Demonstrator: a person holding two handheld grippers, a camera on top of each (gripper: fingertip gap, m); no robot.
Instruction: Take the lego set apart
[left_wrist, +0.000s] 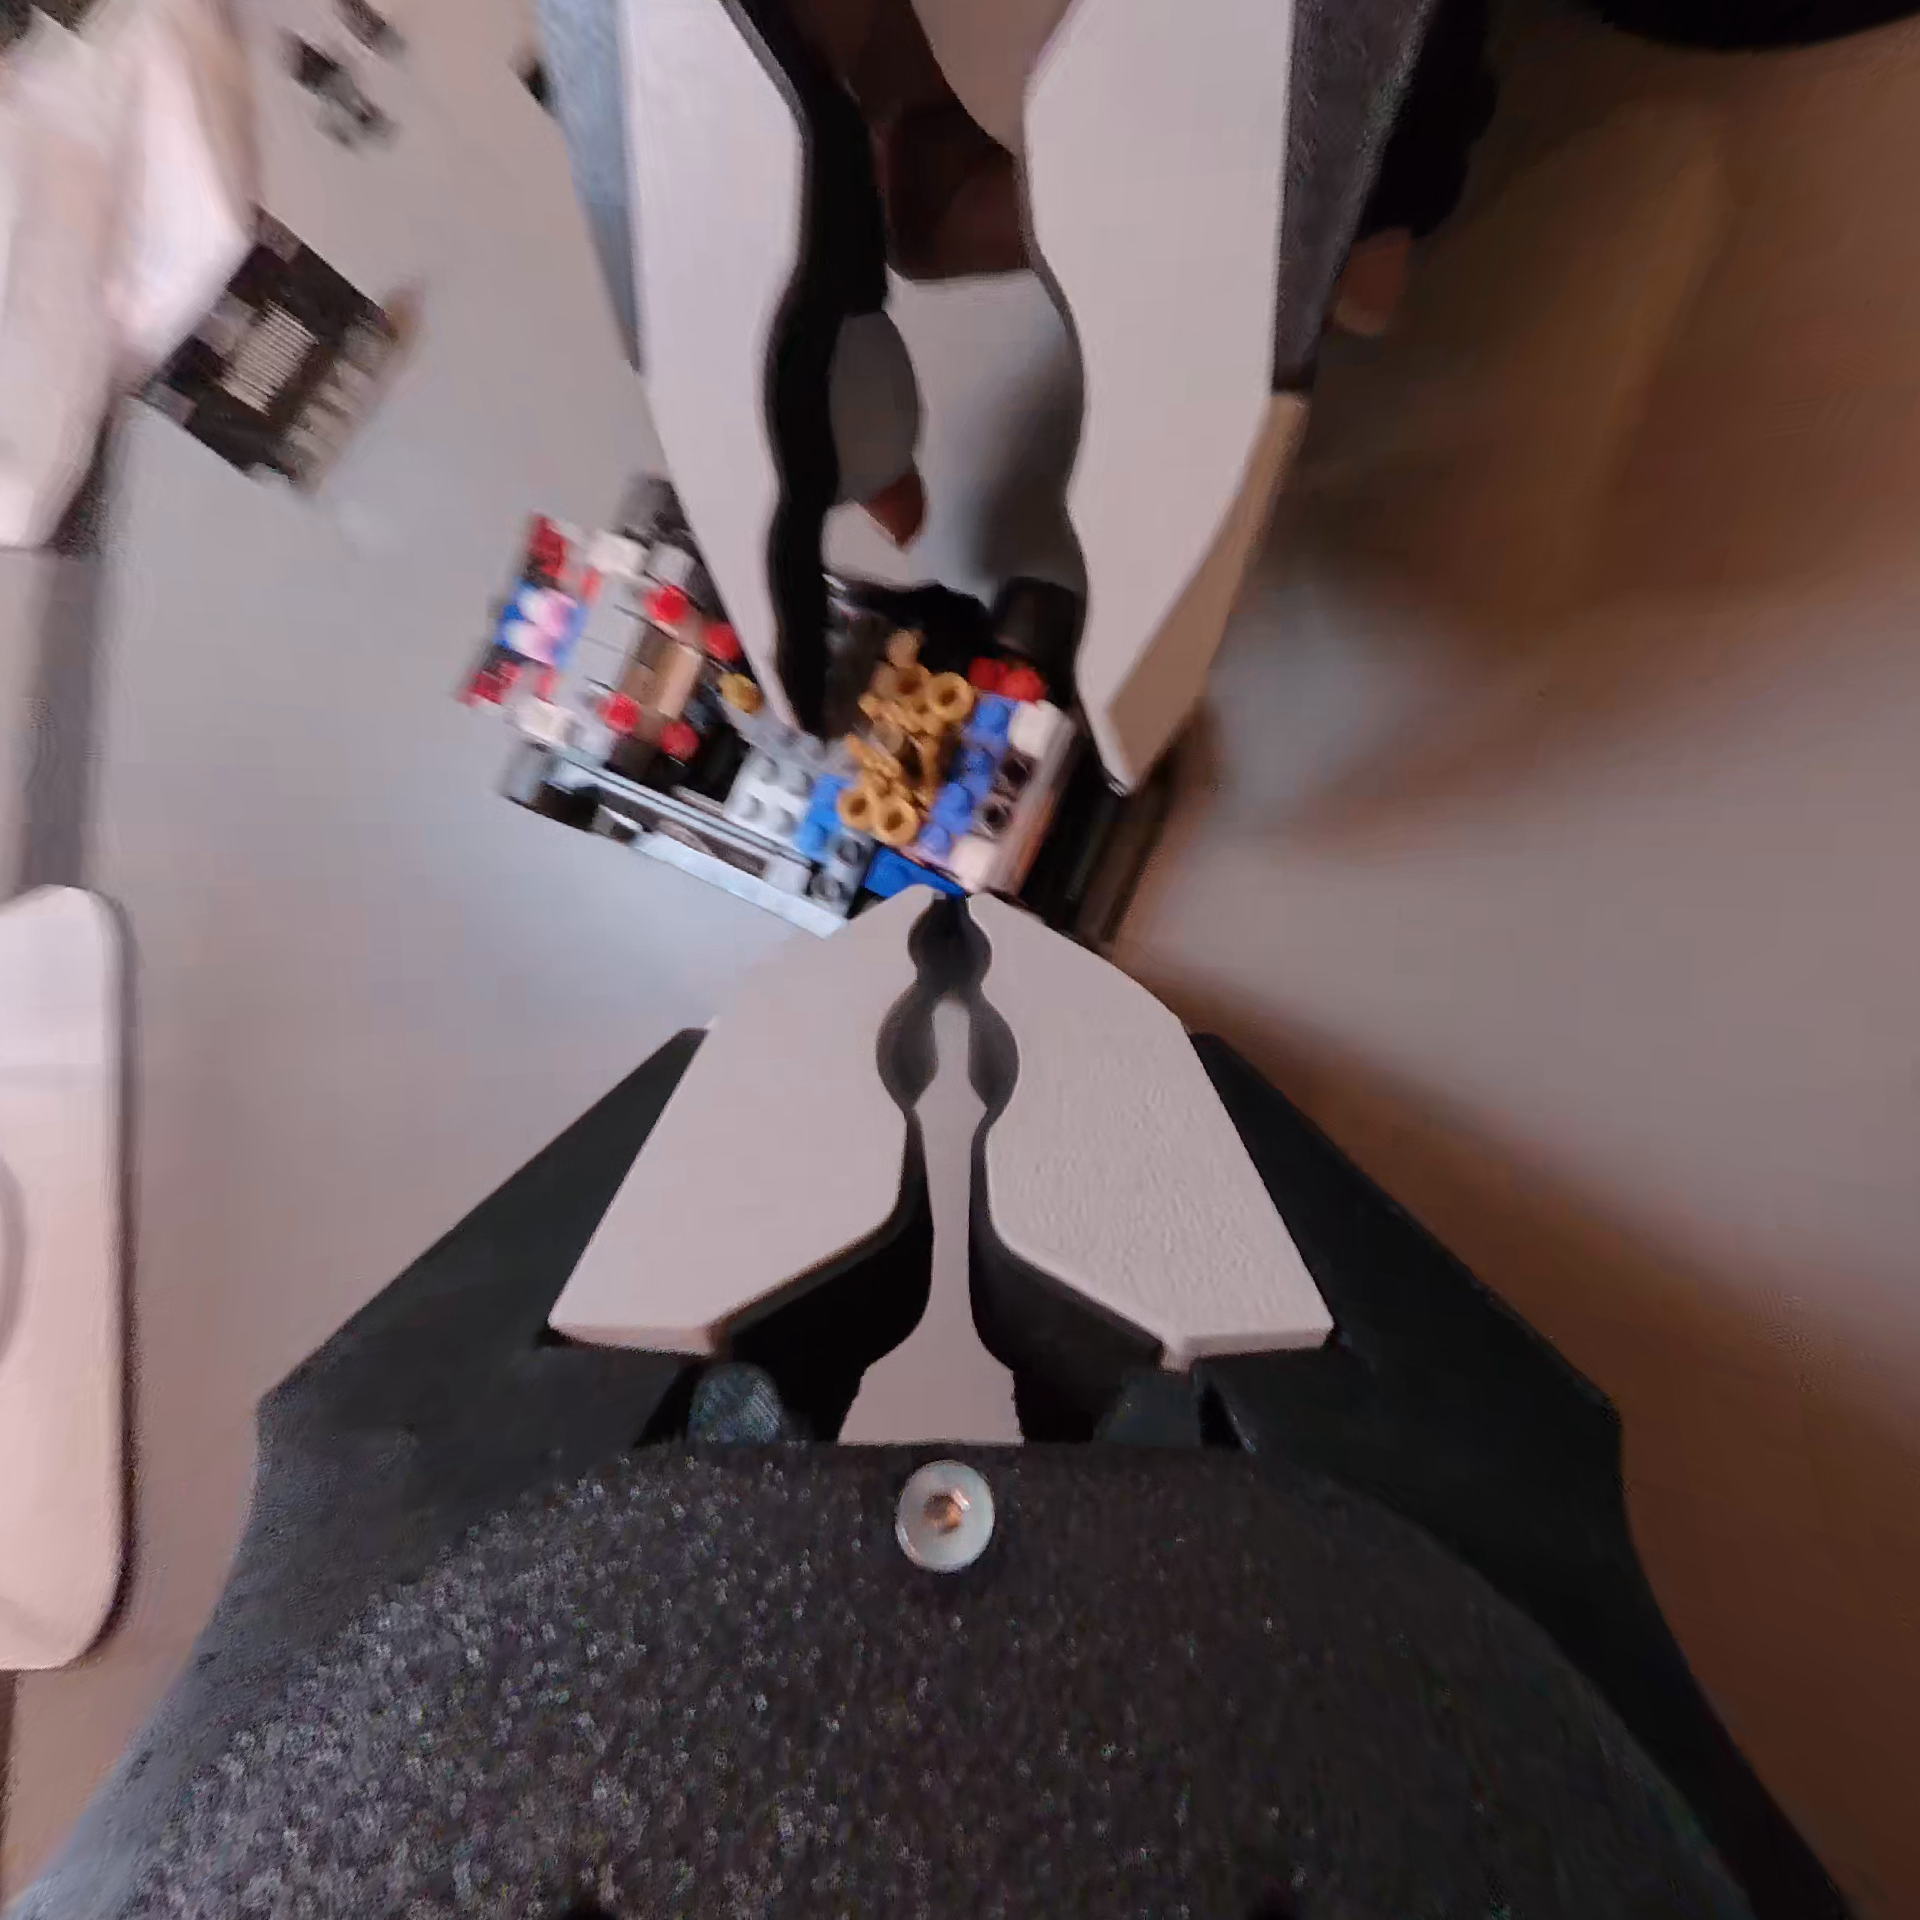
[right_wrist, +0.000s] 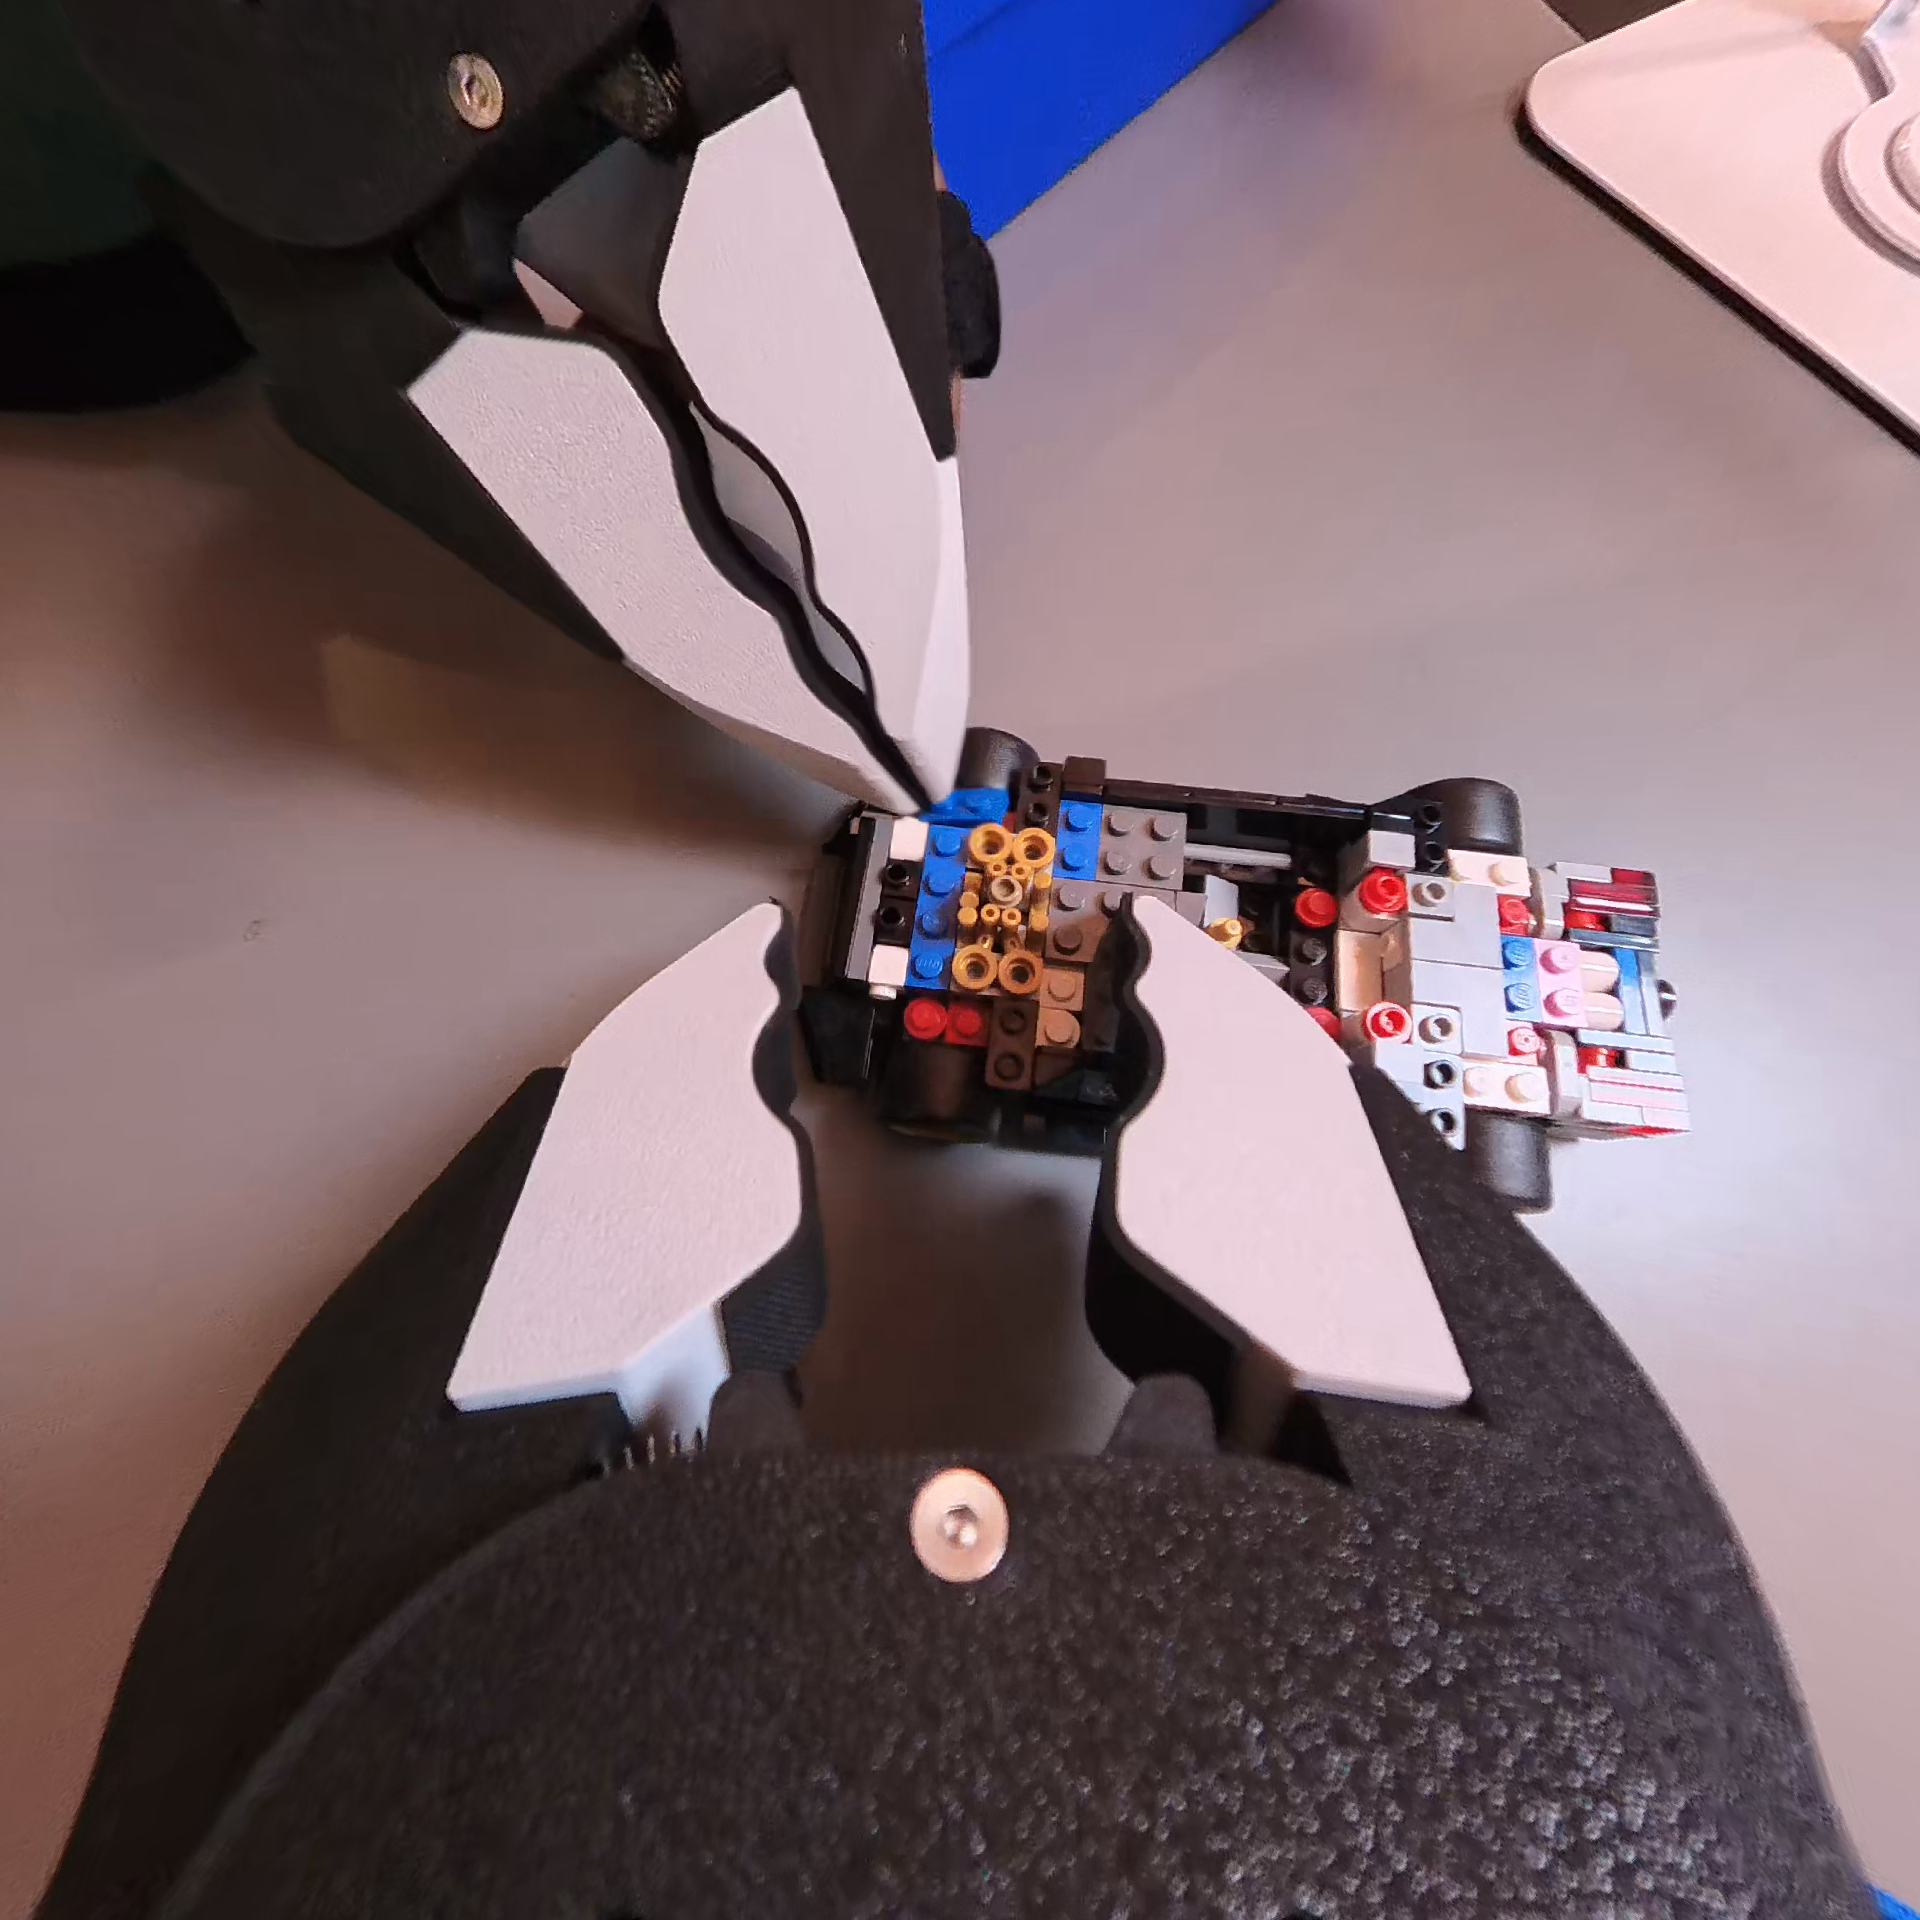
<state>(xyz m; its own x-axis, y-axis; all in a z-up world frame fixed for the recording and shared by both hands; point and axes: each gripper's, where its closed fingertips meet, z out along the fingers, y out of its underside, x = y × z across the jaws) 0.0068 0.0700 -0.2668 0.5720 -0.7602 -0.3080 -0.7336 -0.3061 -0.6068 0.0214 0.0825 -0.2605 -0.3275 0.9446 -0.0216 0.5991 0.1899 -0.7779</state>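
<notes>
Each tool has grey wavy-edged fingers, black speckled body, silver screw.

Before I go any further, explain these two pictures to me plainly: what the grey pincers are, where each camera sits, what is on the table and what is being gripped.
The grey pincers are two hand-held grippers, each held by a person, with a camera looking along its fingers.

In the left wrist view, the left hand-held gripper fills the bottom, its fingers closed on a small blue brick at the end of the lego car. The other gripper comes in from the top.

In the right wrist view, the right hand-held gripper is open, its fingers on either side of the car's end with the gold pieces. The left one enters from the upper left.

The car rests on a grey table. A white pad lies at the corner.
</notes>
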